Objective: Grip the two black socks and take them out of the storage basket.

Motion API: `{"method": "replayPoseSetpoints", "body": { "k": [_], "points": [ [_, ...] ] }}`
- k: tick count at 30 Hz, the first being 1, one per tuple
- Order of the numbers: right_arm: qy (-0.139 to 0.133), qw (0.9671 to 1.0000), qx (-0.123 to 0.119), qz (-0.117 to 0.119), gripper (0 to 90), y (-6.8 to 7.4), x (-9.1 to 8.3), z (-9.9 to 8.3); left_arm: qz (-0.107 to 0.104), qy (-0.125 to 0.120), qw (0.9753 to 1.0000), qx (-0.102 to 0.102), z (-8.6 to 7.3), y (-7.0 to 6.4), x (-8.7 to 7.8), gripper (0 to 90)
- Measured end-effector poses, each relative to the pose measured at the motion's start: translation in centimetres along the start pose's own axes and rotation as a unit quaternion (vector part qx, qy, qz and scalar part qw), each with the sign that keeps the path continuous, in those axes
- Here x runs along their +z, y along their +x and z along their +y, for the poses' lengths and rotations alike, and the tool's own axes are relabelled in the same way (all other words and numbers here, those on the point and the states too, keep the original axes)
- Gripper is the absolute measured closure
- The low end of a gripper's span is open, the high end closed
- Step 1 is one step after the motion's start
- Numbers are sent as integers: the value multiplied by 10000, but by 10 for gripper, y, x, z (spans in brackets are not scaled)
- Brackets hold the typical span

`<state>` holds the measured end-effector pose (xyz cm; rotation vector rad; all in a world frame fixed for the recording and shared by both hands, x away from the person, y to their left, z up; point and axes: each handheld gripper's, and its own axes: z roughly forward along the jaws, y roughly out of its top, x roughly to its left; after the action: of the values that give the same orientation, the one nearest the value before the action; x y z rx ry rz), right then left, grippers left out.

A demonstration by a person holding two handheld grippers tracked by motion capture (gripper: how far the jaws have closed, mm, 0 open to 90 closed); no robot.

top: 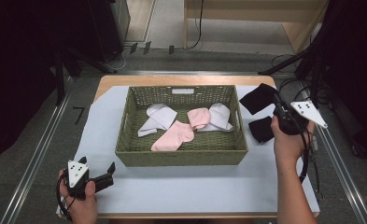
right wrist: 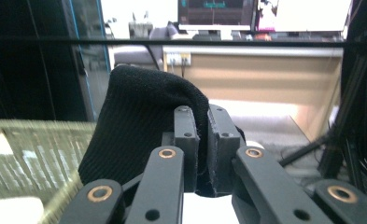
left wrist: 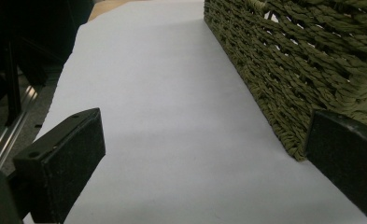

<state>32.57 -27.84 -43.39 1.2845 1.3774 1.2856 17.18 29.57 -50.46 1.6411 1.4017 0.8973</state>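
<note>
While the right gripper (top: 278, 108) pinches a black sock (top: 258, 98), the left gripper (top: 104, 175) rests idle
Sock hangs clamped between the closed jaws, lifted clear of the worktop (top: 181, 186), just right of the woven basket (top: 181, 154); a second black sock (top: 261, 129) lies below it. Left gripper sits with jaws spread at the near left corner, beside the basket wall

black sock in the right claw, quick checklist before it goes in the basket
1. Grip: right claw is shut on the black sock, cloth pinched between the jaws: ok.
2. Sock lifted off the table: ok.
3. Second black sock lies apart on the table: ok.
4. Room in the basket beside the pink socks and white socks: ok.
5. Left claw open, outside the basket: ok.
6. Sock hanging free of the cable: cannot tell.
</note>
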Motion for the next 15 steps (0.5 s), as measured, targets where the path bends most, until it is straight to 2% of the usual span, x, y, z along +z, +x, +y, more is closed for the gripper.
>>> {"method": "replayPoseSetpoints", "body": {
  "k": [6, 7, 10, 13, 15],
  "points": [
    [283, 9996, 3, -49, 814, -6, 1, -25, -7, -8, 10000, 0, 0, 0, 0, 0],
    [292, 9996, 2, -36, 769, -8, 1, -27, -7, -8, 10000, 0, 0, 0, 0, 0],
    [188, 9996, 197, 64, 579, -9, -4, -29, -8, -10, 10000, -1, 0, 0, 0, 0],
    [133, 9998, 112, 61, 496, -10, -11, -26, -7, -7, 10000, -3, 0, 0, 0, 0],
    [82, 9998, 160, 81, 450, -12, -17, -25, -10, -13, 10000, 2, 0, 0, 0, 0]
  ]
}}
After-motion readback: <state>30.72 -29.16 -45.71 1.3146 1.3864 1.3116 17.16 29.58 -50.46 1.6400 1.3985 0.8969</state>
